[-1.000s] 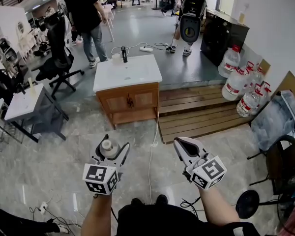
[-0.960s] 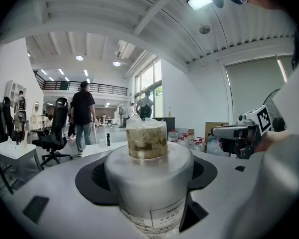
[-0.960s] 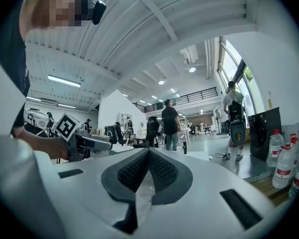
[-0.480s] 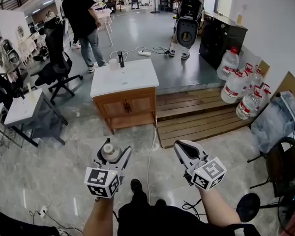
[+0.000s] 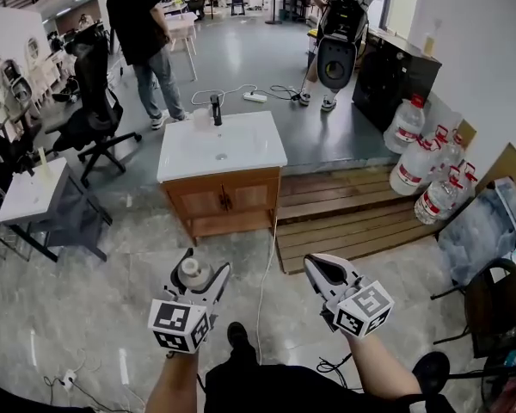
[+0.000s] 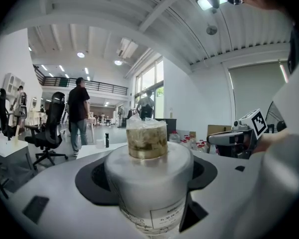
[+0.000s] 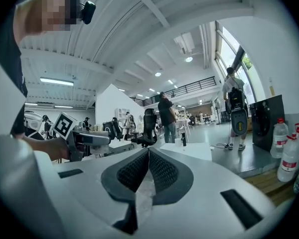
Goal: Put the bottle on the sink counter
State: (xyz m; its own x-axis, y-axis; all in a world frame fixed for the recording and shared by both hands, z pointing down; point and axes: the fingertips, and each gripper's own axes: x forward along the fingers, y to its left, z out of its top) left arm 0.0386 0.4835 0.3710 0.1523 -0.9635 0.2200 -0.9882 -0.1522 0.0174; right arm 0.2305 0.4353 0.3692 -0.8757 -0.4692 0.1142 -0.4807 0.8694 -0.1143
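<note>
The left hand-held gripper (image 5: 202, 263) is clamped on the bottle (image 5: 190, 269), which stands upright between its jaws. The sink table (image 5: 258, 149) lies well ahead of it, slightly to the right, nearer this hand. The right hand-held gripper (image 5: 318, 267) is closed on nothing.

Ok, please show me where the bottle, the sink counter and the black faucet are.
bottle (image 6: 148, 183): left gripper view, on its pale body, below the cap.
sink counter (image 5: 258, 144): head view, on the right part of its white top.
black faucet (image 5: 216, 108): head view, on its upright stem.
</note>
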